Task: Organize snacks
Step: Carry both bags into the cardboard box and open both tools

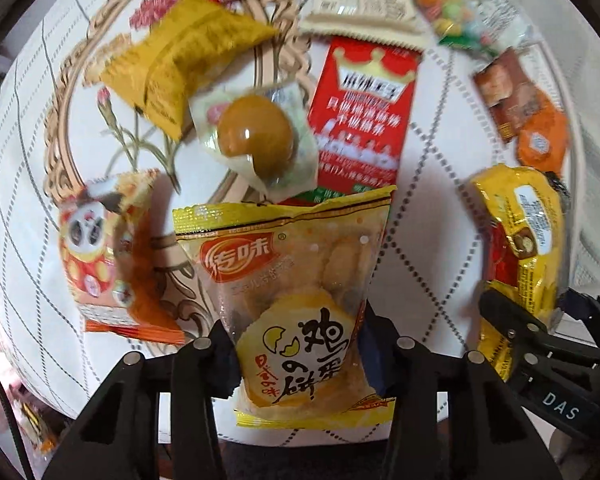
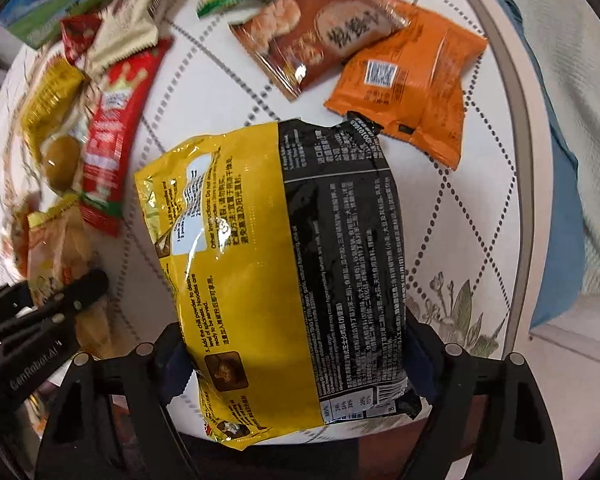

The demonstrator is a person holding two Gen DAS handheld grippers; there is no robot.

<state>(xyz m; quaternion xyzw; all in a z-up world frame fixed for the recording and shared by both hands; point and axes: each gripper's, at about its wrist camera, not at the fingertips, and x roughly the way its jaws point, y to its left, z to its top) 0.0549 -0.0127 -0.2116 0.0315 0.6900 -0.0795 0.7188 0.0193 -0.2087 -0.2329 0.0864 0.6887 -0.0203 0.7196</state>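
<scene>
My left gripper [image 1: 298, 344] is shut on the lower part of a yellow egg-biscuit packet [image 1: 284, 264], which hangs upright above the table. In the right wrist view this packet [image 2: 60, 248] and the left gripper [image 2: 60, 292] appear at the left edge. My right gripper [image 2: 300, 356] is shut on a yellow and black noodle pack [image 2: 284, 220], a finger pressing on each side, and the pack is held off the table. The left wrist view shows the same noodle pack [image 1: 520, 240] at the right, with the right gripper [image 1: 544, 308] clamped on it.
Several snacks lie on the round table's white quilted cloth [image 2: 220, 80]: a red packet [image 1: 360, 120], a sealed brown egg [image 1: 256, 136], a yellow packet [image 1: 188, 56], a panda packet [image 1: 108, 248], a brown bread packet [image 2: 312, 28] and an orange packet [image 2: 412, 80]. The table edge [image 2: 532, 160] curves at the right.
</scene>
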